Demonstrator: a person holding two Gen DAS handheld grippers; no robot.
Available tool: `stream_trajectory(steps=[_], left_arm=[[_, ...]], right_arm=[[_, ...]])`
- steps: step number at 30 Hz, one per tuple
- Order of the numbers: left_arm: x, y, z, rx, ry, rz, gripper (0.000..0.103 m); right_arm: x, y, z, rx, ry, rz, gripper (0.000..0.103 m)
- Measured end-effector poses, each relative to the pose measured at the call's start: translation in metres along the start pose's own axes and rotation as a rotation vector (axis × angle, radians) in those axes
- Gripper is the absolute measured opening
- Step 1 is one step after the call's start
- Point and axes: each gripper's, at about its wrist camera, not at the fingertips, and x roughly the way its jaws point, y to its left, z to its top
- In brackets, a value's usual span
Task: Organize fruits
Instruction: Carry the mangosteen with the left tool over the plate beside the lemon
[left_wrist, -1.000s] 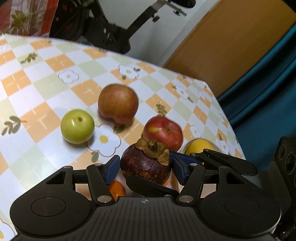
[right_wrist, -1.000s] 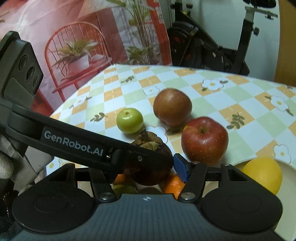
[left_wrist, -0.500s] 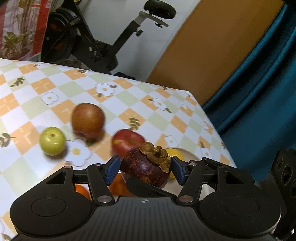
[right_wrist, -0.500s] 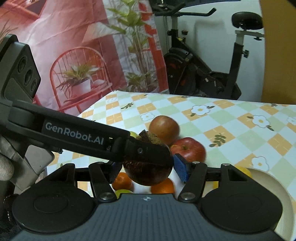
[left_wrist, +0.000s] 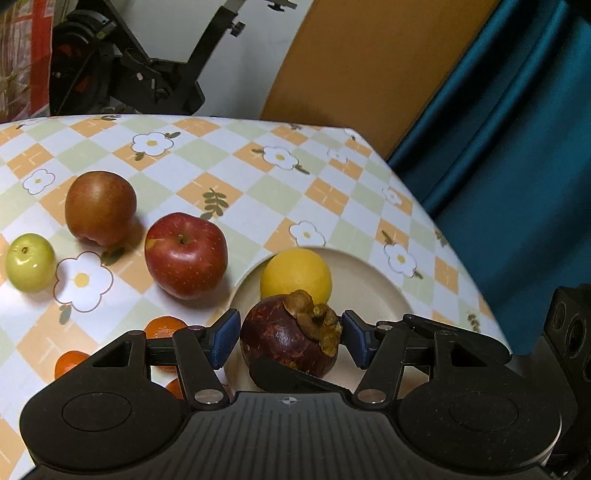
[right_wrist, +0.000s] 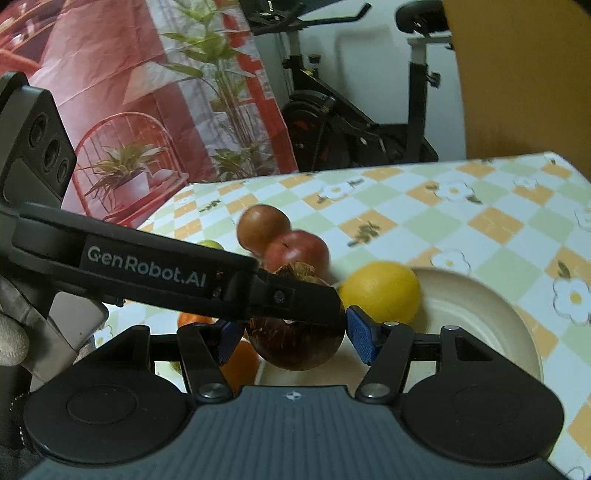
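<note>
Over the near rim of the plate (left_wrist: 373, 280), aloft: mangosteen (left_wrist: 284, 339), clamped crosswise by jaws of left gripper (left_wrist: 290, 332) and right gripper (right_wrist: 291, 334) alike; yellow fruit (left_wrist: 295, 273) just beyond, bare plate directly below.

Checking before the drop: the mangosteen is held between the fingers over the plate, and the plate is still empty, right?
Not empty. The left wrist view shows a yellow fruit already on the plate. The mangosteen is indeed between the fingers, over the plate.
</note>
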Motion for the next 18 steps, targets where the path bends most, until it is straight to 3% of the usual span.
stream_trajectory(steps=[5,18], left_arm=[[0.011,0.002,0.001,0.002,0.024,0.021,0.062],[0.025,0.003,0.007,0.015,0.006,0.053,0.062]], right_arm=[[0.01,-0.007,-0.008,0.024,0.021,0.0,0.063],[0.021,-0.001,-0.013,-0.068,0.003,-0.04,0.063]])
